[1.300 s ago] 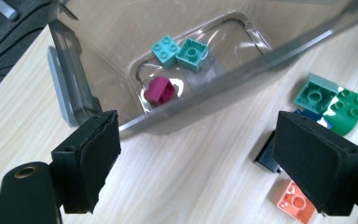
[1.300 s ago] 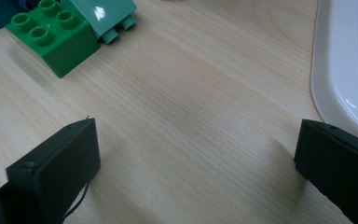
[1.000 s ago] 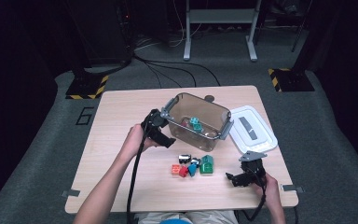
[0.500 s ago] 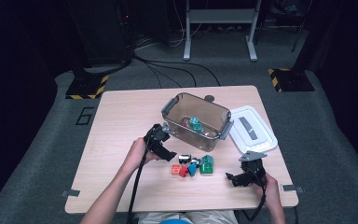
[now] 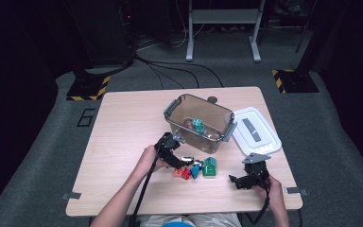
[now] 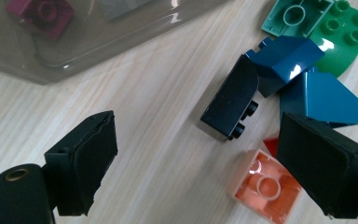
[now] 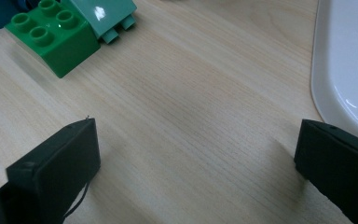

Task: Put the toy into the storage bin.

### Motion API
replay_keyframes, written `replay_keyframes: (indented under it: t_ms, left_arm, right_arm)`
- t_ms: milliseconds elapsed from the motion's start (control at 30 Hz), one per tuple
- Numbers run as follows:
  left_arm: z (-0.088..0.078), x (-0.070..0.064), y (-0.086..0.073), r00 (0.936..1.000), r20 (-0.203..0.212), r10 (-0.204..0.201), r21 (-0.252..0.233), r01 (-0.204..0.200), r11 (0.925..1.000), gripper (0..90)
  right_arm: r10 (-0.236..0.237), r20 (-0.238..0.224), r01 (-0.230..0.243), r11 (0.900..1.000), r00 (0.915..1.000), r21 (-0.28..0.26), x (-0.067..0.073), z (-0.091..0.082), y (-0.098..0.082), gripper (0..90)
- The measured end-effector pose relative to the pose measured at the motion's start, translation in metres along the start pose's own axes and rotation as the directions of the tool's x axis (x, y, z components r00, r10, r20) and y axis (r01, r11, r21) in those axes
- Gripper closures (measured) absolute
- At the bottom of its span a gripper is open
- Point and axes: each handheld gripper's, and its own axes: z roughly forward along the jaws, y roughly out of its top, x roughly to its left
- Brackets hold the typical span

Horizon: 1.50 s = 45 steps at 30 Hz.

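Observation:
A small heap of loose toy bricks (image 5: 194, 168) lies on the wooden table (image 5: 123, 127) in front of a clear brown bin (image 5: 217, 137). My left gripper (image 5: 183, 160) hovers low over the heap, open. In the left gripper view its jaws (image 6: 196, 149) stand wide apart above bare wood, with a black brick (image 6: 230, 100) just ahead, two dark blue bricks (image 6: 284, 58) beyond it, and a salmon brick (image 6: 263, 186) beside the right jaw. My right gripper (image 5: 235, 180) rests open near the table's front right, with nothing between its fingers (image 7: 196, 154).
The bin holds a teal brick (image 5: 197, 124) and a magenta brick (image 6: 42, 11). A white lid (image 5: 255, 130) lies right of the bin, its edge (image 7: 349, 60) close to my right jaw. A green brick (image 7: 53, 35) and a pale green brick (image 7: 105, 14) lie left of my right gripper.
My left hand has come down from beside the bin's rim toward the front, and its gripper now sits low over the loose bricks. The right gripper has stayed put.

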Motion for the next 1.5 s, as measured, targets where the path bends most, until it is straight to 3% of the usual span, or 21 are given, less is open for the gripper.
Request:
replay_keyframes:
  t_ms: [333, 500, 667, 1000, 1233, 1500]
  left_arm:
    - [0.010, -0.001, 0.002, 0.9989, 0.046, 0.014, -0.009, -0.014, 0.9999, 14.1]
    - [0.013, -0.004, 0.003, 0.9991, 0.038, 0.020, -0.012, -0.019, 0.9997, 15.5]
    - [0.015, -0.005, 0.001, 0.9972, 0.046, 0.058, -0.011, -0.058, 0.9983, 39.8]
    - [0.019, -0.002, -0.009, 0.9972, 0.053, 0.053, -0.028, -0.052, 0.9983, 65.4]
    - [0.010, 0.003, -0.014, 0.9989, 0.039, 0.025, -0.057, -0.023, 0.9981, 65.8]
    - [-0.003, 0.008, -0.019, 0.9995, 0.022, 0.021, -0.073, -0.020, 0.9971, 65.9]
  right_arm:
    - [0.000, -0.002, 0.000, 1.000, 1.0000, 0.000, 0.000, 0.000, 0.000, 0.0]
    - [0.000, -0.002, 0.000, 1.000, 1.0000, -0.001, 0.000, 0.000, 0.000, 0.0]
    - [0.000, 0.000, 0.000, 1.000, 1.0000, 0.000, 0.000, 0.000, 0.000, 0.0]
    - [-0.001, 0.001, 0.001, 1.000, 1.0000, 0.000, 0.000, 0.000, 0.000, 0.0]
    - [0.000, 0.000, 0.000, 1.000, 1.0000, 0.000, 0.000, 0.000, 0.000, 0.0]
    - [0.000, 0.000, 0.000, 1.000, 1.0000, 0.000, 0.000, 0.000, 0.000, 0.0]
